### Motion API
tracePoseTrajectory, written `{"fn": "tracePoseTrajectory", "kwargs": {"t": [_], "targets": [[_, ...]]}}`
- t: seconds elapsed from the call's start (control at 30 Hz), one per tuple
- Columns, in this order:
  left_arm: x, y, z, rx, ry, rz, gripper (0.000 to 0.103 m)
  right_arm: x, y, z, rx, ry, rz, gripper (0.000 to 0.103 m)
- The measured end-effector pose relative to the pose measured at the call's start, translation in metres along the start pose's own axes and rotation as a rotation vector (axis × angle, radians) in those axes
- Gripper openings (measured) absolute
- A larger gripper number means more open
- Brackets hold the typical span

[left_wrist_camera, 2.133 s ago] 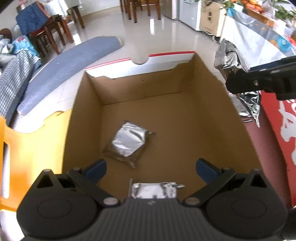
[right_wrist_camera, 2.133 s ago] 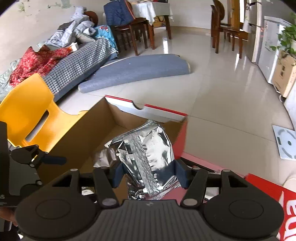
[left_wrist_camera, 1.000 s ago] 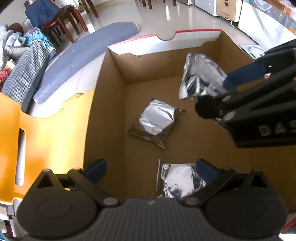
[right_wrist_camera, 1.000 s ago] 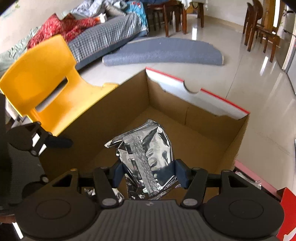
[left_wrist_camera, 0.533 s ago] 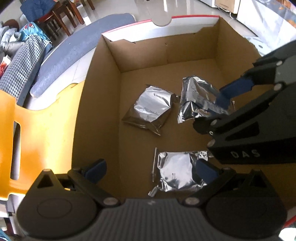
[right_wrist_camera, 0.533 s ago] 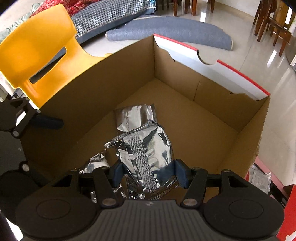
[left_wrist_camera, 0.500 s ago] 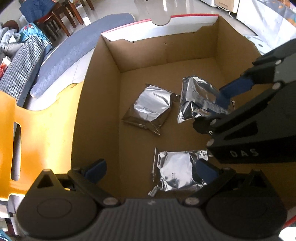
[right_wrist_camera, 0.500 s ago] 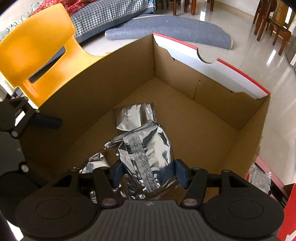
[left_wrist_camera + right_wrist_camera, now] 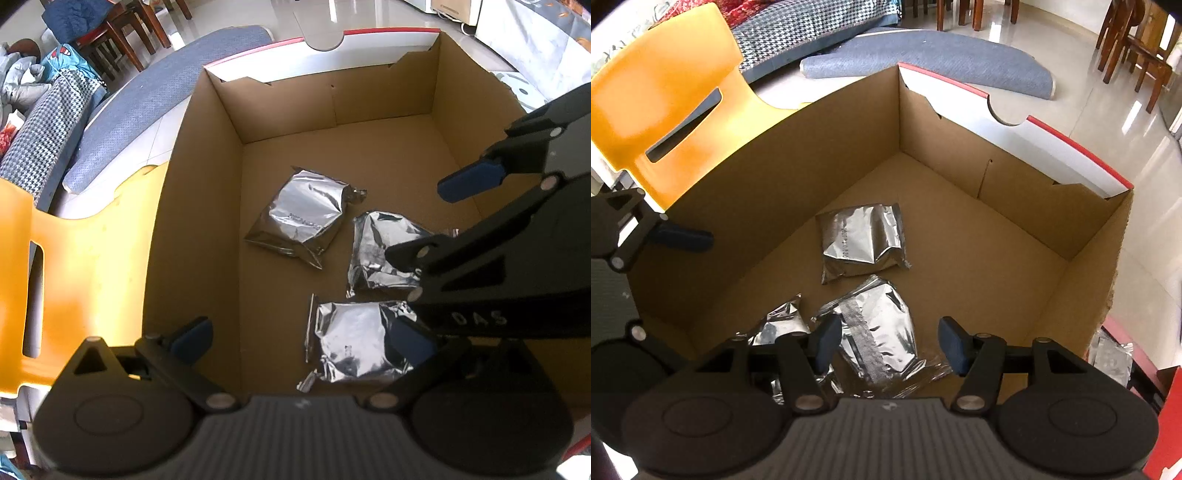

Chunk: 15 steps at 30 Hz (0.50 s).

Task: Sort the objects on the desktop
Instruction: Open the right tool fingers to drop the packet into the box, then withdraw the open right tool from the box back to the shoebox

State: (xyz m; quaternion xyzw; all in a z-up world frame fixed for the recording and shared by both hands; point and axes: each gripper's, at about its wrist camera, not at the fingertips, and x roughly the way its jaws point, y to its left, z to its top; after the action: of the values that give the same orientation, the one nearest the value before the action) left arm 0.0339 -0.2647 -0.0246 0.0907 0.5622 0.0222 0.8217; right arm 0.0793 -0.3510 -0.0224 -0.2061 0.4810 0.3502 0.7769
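Now three foil pouches lie in the box

Just half a second back the right hand-held gripper (image 9: 888,341) was clamped on a crumpled foil pouch held above the box floor; its blue pads now stand spread with nothing between them, and that pouch (image 9: 877,334) lies flat on the cardboard beneath. I judge this drop finished, so the right side is free to fetch another item.

Going left to right in the left wrist view: at 9 o'clock a yellow chair (image 9: 77,266) stands against the box's outer wall. The left hand-held gripper (image 9: 295,339) hovers at 6 o'clock over the near edge, its fingers wide apart and gripping nothing. Past it the cardboard box (image 9: 199,206) fills the middle. On its floor are three silver pouches: a smooth one (image 9: 301,218) near the centre, the near pouch (image 9: 354,345) towards 5 o'clock, and the newly released one at 3 o'clock, partly hidden by the right tool's black body.

Counted: one box, three pouches inside, two grippers, one chair. In the right wrist view another foil packet (image 9: 1110,354) lies outside the box at 4 o'clock on a red surface (image 9: 1123,326), so sorting looks unfinished
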Motion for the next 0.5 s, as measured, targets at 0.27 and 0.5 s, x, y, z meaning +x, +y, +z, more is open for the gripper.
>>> {"fn": "tracePoseTrajectory", "kwargs": {"t": [0.27,0.5], "targets": [[-0.006,0.003,0.002,-0.023,-0.025,-0.017,0.103,-0.010,-0.002,0.003,0.019,-0.043,-0.023,0.062],[-0.011,0.010,0.006,-0.084,-0.056,-0.027,0.103,-0.013,-0.005,0.006,0.040,-0.063,-0.045,0.065]]}}
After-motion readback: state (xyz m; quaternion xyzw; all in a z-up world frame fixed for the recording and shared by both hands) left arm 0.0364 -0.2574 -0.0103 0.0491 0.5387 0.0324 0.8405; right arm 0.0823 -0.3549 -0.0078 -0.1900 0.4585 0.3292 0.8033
